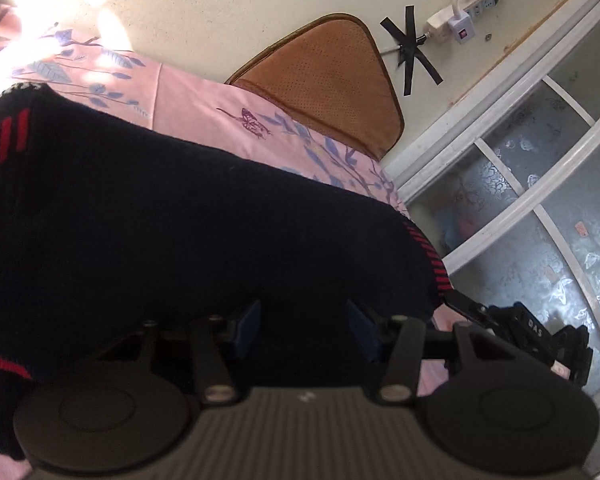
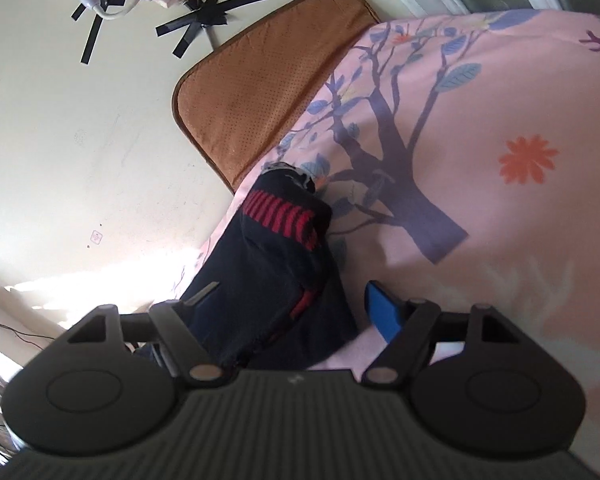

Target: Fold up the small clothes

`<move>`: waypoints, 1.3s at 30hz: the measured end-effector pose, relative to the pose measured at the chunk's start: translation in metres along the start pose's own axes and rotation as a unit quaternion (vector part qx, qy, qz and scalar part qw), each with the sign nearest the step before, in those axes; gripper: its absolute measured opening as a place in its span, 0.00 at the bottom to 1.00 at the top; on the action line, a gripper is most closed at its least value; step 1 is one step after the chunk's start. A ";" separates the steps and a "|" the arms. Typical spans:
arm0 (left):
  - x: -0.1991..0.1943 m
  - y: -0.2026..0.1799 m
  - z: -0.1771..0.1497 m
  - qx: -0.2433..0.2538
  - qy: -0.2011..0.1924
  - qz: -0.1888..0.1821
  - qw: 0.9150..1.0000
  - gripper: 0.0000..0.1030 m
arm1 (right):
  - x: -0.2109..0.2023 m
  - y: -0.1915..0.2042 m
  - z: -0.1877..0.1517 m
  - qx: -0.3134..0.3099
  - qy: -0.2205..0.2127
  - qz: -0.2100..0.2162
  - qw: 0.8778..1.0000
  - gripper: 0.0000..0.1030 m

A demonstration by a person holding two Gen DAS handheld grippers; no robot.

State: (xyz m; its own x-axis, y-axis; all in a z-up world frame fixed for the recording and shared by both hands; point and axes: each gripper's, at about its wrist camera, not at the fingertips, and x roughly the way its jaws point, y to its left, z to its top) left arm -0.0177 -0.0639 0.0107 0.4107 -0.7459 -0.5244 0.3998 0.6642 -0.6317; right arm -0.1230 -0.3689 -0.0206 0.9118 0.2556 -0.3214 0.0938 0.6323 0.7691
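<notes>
A black knitted garment with red stripes lies on the pink flowered sheet and fills most of the left wrist view. My left gripper reaches over its near edge; the jaws stand apart, their blue inner faces are bare, and dark cloth lies between the tips. In the right wrist view the same garment lies as a folded strip along the bed's edge. My right gripper is open wide around its near end, and the blue pad stands off the cloth. The right gripper also shows at the garment's right end.
A brown padded cushion leans on the cream wall behind the bed. A power strip is taped to the wall. White-framed patterned glass panels stand to the right. The sheet stretches away on the right.
</notes>
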 end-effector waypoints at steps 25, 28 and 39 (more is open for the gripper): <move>-0.001 -0.039 -0.034 0.163 -0.058 0.096 0.980 0.45 | 0.022 0.014 -0.009 -0.078 -0.019 0.000 0.997 0.46; 0.000 -0.039 -0.034 0.163 -0.058 0.093 0.981 0.46 | 0.023 0.014 -0.009 -0.083 -0.017 0.004 0.996 0.47; -0.001 -0.032 -0.032 0.161 -0.052 0.072 0.983 0.53 | 0.025 0.013 -0.004 -0.096 -0.003 0.016 0.995 0.54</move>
State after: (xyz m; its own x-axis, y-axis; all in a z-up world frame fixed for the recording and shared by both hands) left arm -0.0578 -0.0861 0.0133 0.5568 -0.6448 -0.5237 0.5631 0.7564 -0.3328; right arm -0.1006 -0.3519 -0.0210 0.9152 0.2738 -0.2957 -0.0125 0.7526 0.6583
